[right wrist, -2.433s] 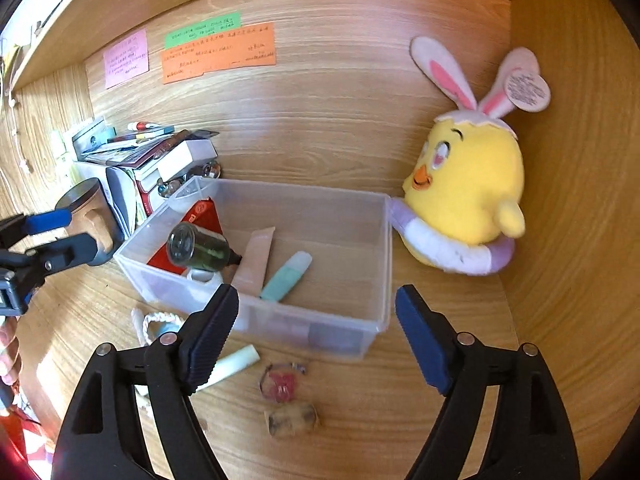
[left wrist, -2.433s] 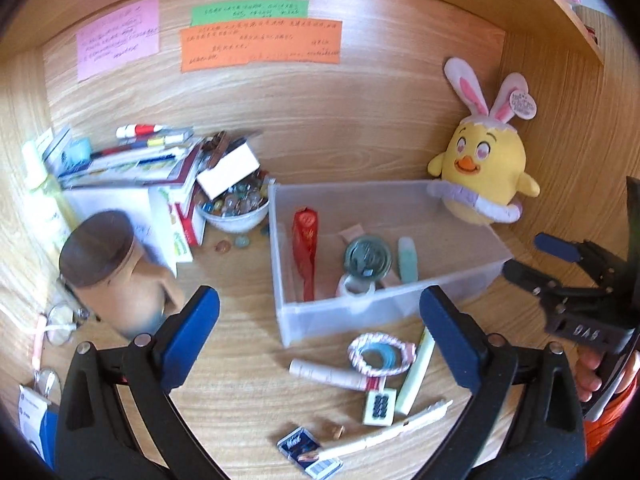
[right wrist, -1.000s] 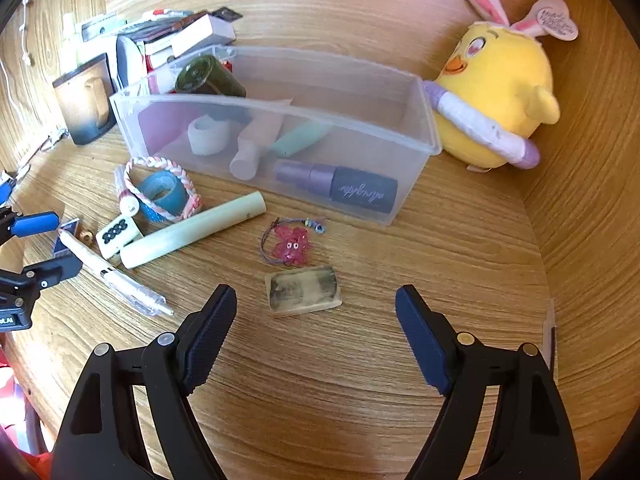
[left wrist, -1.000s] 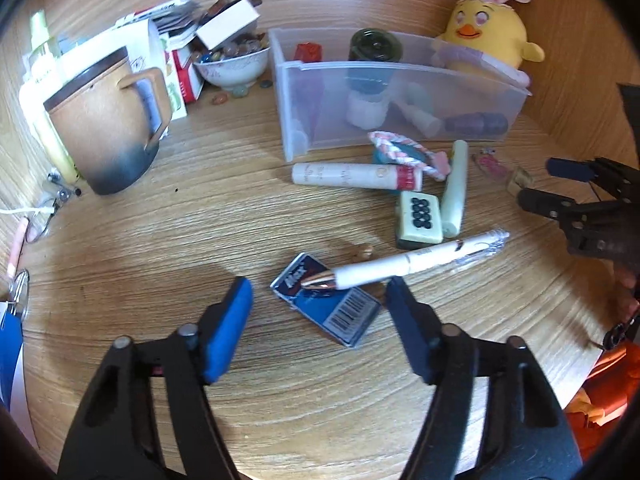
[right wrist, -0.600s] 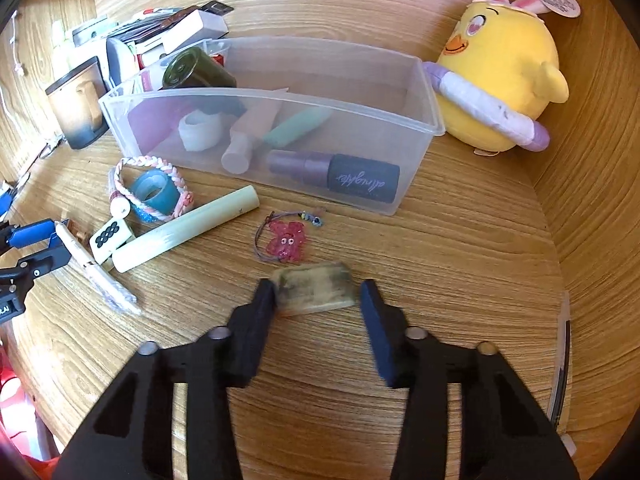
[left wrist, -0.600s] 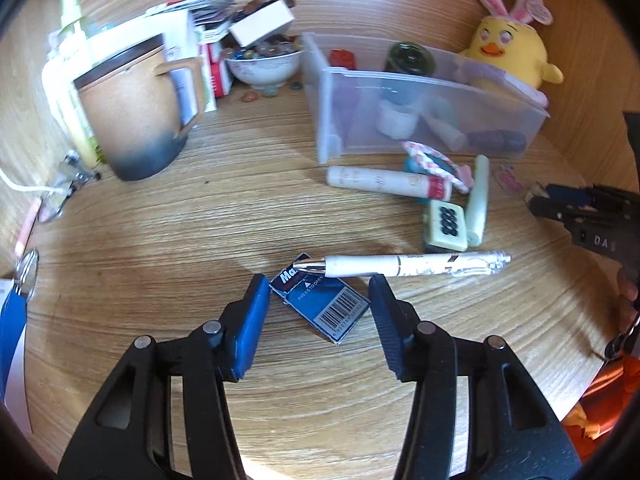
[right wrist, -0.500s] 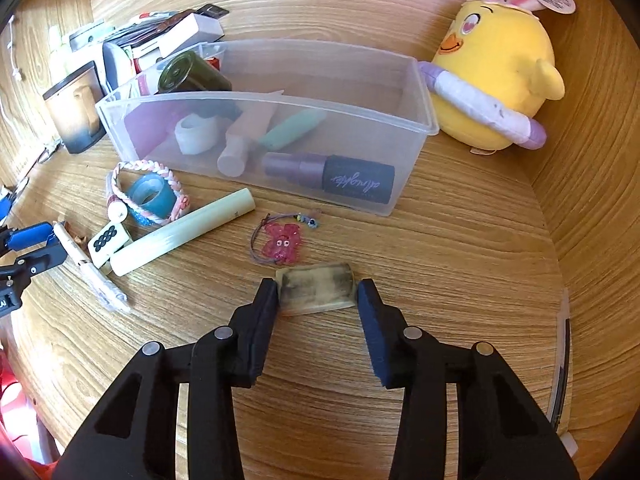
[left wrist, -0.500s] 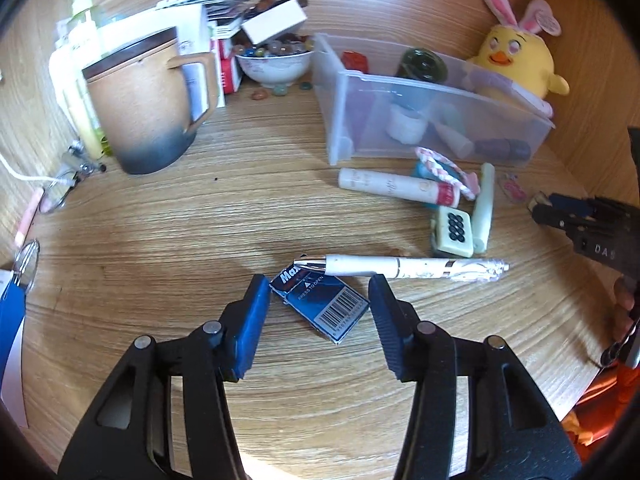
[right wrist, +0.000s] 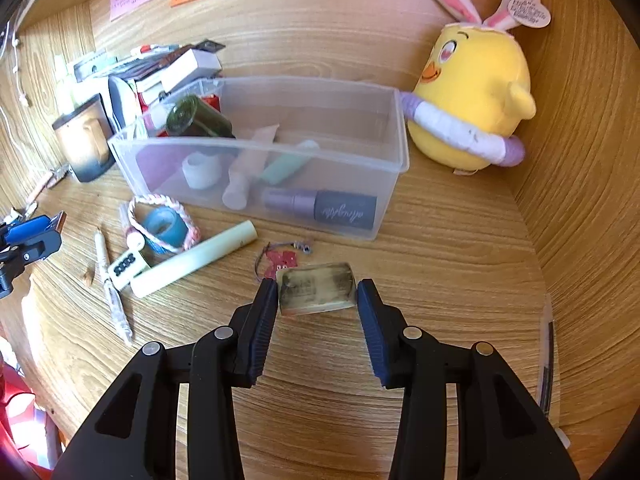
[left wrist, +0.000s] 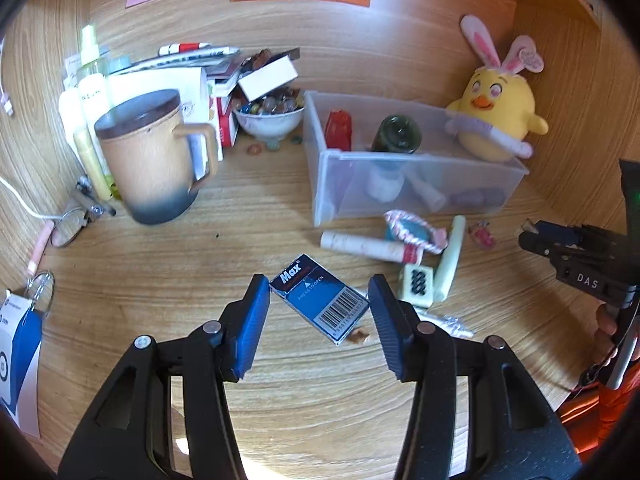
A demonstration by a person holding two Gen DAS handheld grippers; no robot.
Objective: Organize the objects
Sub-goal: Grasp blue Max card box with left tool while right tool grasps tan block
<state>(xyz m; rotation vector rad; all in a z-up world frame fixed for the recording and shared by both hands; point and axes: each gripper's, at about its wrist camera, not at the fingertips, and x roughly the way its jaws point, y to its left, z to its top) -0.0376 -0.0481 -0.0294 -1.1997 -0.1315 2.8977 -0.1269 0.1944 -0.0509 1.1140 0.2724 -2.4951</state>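
My left gripper (left wrist: 319, 296) is shut on a blue "Max" box (left wrist: 320, 300), held tilted just above the desk. In the right wrist view my right gripper (right wrist: 317, 294) is shut on a smudged yellowish block (right wrist: 316, 288), which sits just over a red charm (right wrist: 280, 259). Behind both stands a clear plastic bin (right wrist: 260, 146) holding a green bottle (right wrist: 196, 120), a purple spray bottle (right wrist: 320, 208), tubes and a tape roll. Loose in front of the bin lie a pale green stick (right wrist: 196, 258), a white pen (right wrist: 112, 280), a dotted tile (right wrist: 124, 266) and a braided ring around blue tape (right wrist: 162, 222).
A lidded brown mug (left wrist: 148, 160), a bowl of marbles (left wrist: 268, 118) and stacked books (left wrist: 200, 76) stand at the back left. A yellow plush chick (right wrist: 472, 88) fills the back right corner beside the wooden side wall. Glasses (left wrist: 66, 228) and a cable lie at the far left.
Both grippers closed on their things. The left one rose with the blue box, and the pen that lay across the box now lies on the desk. The right block came slightly up.
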